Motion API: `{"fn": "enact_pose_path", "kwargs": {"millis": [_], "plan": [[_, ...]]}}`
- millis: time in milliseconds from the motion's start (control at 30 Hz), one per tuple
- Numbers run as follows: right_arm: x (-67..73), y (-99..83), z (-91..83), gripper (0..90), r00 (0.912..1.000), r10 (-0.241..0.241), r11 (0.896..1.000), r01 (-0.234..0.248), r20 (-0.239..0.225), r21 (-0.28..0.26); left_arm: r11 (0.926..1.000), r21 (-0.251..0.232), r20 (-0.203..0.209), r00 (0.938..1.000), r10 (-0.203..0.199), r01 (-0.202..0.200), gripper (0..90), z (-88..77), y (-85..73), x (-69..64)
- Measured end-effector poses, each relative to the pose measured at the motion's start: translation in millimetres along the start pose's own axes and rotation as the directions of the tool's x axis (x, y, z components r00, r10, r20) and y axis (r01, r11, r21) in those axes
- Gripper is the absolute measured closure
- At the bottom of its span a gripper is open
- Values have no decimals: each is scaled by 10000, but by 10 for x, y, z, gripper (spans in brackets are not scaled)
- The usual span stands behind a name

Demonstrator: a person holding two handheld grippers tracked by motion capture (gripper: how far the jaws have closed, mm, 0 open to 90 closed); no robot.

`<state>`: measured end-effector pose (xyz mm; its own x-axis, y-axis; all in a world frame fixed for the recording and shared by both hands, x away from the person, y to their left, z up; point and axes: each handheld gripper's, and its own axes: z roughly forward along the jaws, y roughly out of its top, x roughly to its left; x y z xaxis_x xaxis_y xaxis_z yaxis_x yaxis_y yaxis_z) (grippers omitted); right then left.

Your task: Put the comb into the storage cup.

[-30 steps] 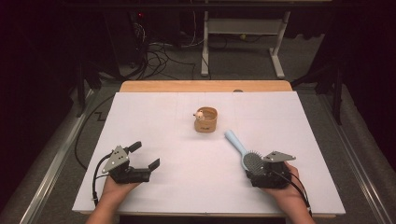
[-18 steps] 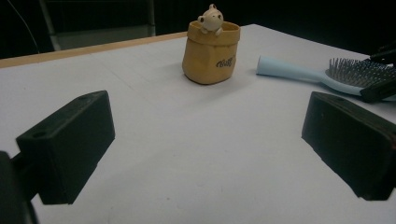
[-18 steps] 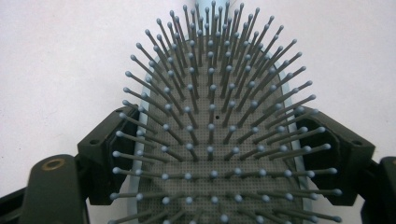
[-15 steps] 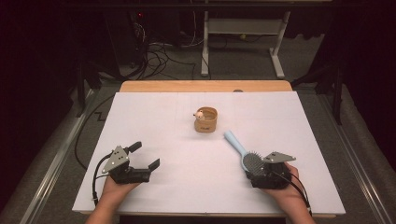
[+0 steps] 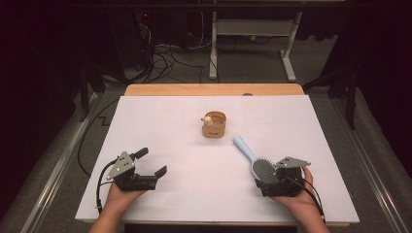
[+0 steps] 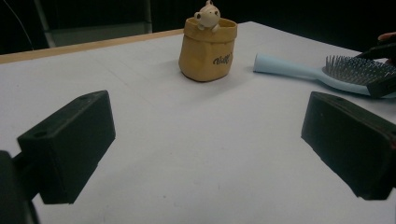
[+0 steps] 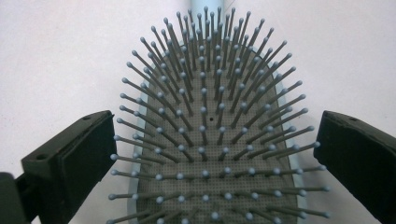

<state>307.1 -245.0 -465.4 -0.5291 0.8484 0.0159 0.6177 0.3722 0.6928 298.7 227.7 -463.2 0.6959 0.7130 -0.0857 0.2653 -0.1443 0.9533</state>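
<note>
One hairbrush, one toy-topped pouch; left tongs apart, right tongs just parted astride brush.

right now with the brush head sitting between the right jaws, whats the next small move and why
Probably back the right hand-held gripper off the hairbrush. Its jaws have just been opening and now stand apart on either side of the bristled head, not pressing it, and the brush lies flat on the white table.
</note>
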Motion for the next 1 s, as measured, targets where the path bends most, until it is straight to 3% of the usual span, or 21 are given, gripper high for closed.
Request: {"fn": "enact_pose_path", "kwargs": {"millis": [367, 467, 600, 1000], "plan": [[-18, 120, -39, 2, 9999, -123, 9962, 113, 114, 866, 9997, -49, 97, 9997, -231, 231, 50, -3, 1, 32], [-6, 177, -48, 2, 9991, -378, 9918, 350, 202, 1231, 9998, -101, 70, 9998, -185, 185, 45, -7, 3, 25], [10, 246, -45, 1, 9981, -601, 9807, 562, 152, 1871, 9999, -119, -62, 9999, -81, 80, 17, -2, 5, 26], [38, 367, 20, 4, 9969, -769, 9544, 787, -178, 2880, 9998, -196, -68, 10000, 15, -16, 9, 15, -5, 14]]}}
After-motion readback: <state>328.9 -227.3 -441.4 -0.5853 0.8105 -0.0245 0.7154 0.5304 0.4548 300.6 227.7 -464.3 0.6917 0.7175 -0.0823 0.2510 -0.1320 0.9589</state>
